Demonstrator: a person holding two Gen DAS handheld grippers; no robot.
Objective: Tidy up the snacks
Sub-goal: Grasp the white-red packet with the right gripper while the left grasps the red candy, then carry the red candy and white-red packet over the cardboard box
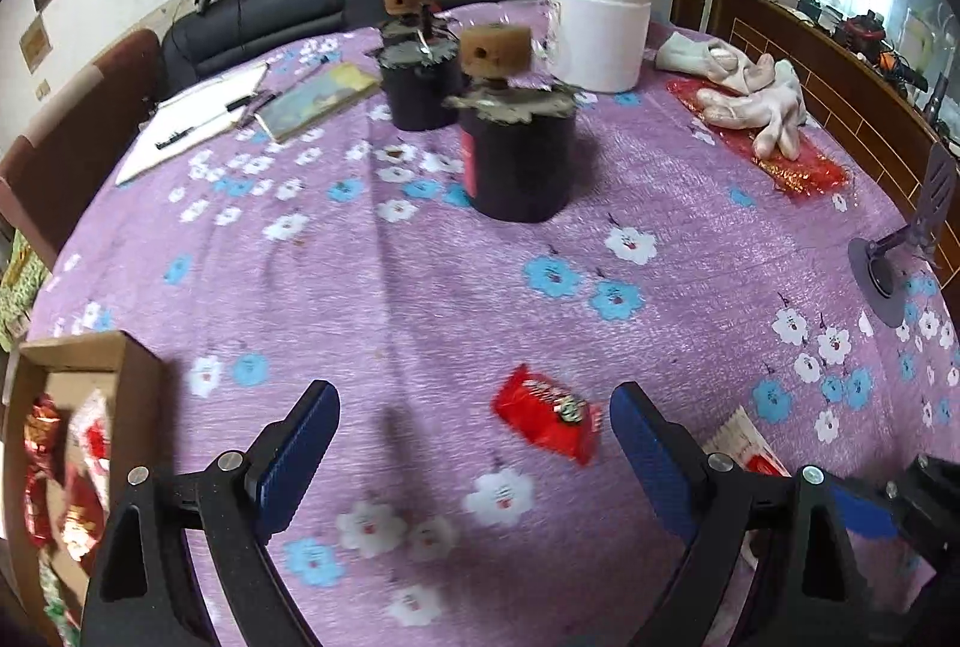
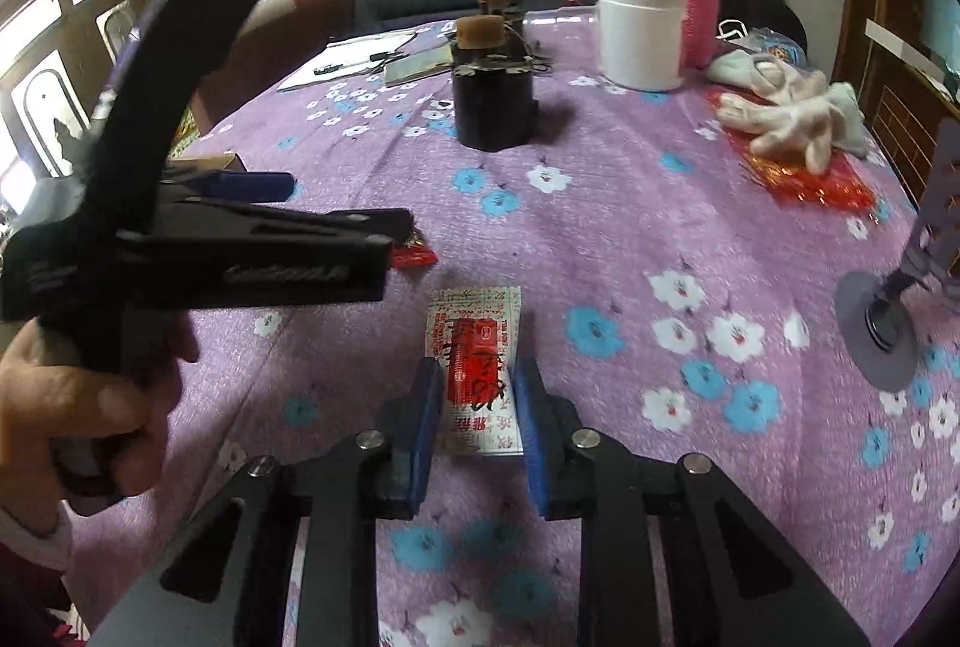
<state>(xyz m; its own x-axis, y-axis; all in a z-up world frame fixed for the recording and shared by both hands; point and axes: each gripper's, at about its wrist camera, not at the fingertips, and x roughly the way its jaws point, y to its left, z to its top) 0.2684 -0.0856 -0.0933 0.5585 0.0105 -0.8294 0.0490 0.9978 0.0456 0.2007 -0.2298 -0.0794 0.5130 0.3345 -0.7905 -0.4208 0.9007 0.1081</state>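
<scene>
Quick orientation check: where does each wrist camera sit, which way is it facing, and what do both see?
Left wrist: on the left gripper, angled down at the table; open, red snack packet between its fingers, cardboard box left.
Right wrist: on the right gripper, angled down; shut on the white-and-red sachet; the person's hand shows left.
Shared: black jars, white tub, gloves.

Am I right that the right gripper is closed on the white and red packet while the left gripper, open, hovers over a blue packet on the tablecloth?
Not quite: the packet under the open left gripper is red, as the left wrist view shows. The right gripper does grip the white and red packet.
</scene>
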